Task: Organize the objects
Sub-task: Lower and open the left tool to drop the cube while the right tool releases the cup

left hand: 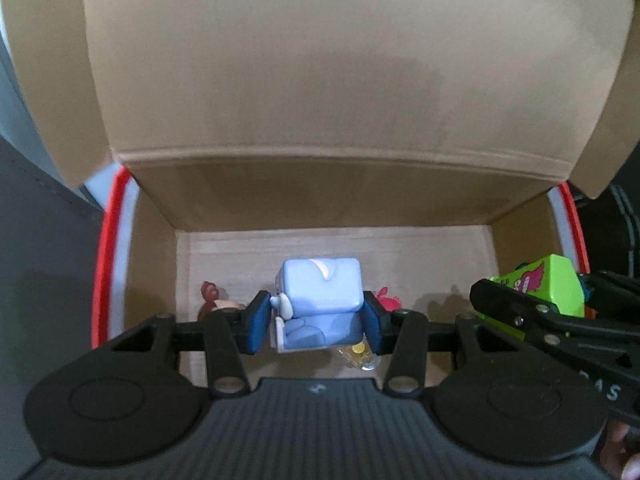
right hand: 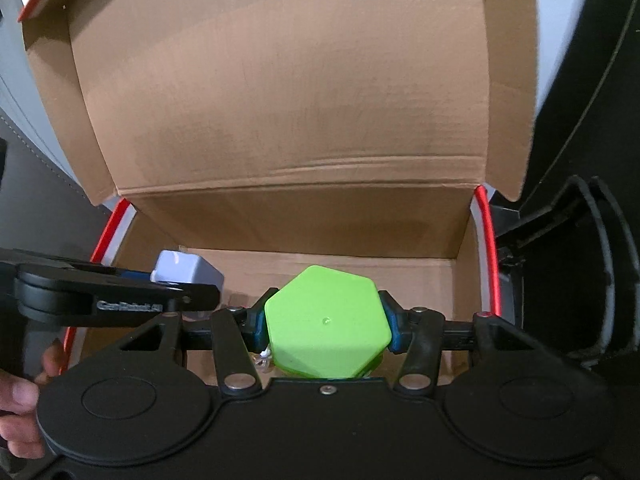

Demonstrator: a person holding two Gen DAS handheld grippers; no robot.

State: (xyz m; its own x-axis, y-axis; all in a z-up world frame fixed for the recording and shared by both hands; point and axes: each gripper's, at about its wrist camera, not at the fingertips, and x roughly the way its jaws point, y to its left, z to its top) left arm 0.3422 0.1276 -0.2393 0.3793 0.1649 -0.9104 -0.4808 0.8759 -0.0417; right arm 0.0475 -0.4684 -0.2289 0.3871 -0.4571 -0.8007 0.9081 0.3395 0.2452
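Note:
My left gripper (left hand: 316, 322) is shut on a pale blue blocky toy figure (left hand: 320, 292) and holds it inside an open cardboard box (left hand: 320, 208). My right gripper (right hand: 326, 326) is shut on a lime green hexagonal container (right hand: 326, 328) and holds it over the same box (right hand: 304, 220). The green container also shows at the right of the left wrist view (left hand: 548, 288), held by the right gripper (left hand: 560, 320). The blue figure shows at the left of the right wrist view (right hand: 186, 270), with the left gripper (right hand: 120, 296) in front of it.
On the box floor lie a dark red and brown small toy (left hand: 212, 300), a red toy (left hand: 388, 300) and a small clear item with yellow (left hand: 360, 354). The box flaps (left hand: 320, 60) stand up behind. A black frame (right hand: 580, 260) stands right of the box.

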